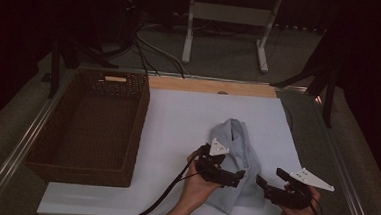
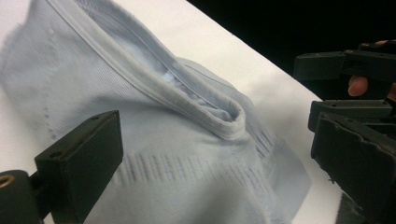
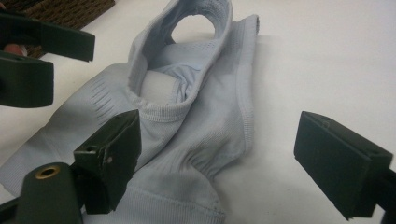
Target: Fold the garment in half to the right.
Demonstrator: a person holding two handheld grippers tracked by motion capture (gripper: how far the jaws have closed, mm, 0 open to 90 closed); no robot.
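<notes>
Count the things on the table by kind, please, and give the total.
Garment, light blue: 1
Basket, brown wicker: 1
White sheet under them: 1
Grippers, left and right, both with jaws open: 2
Total: 5

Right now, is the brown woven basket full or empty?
Empty: the brown woven basket shows a bare bottom; the pale blue knit garment lies outside on the white sheet.
</notes>
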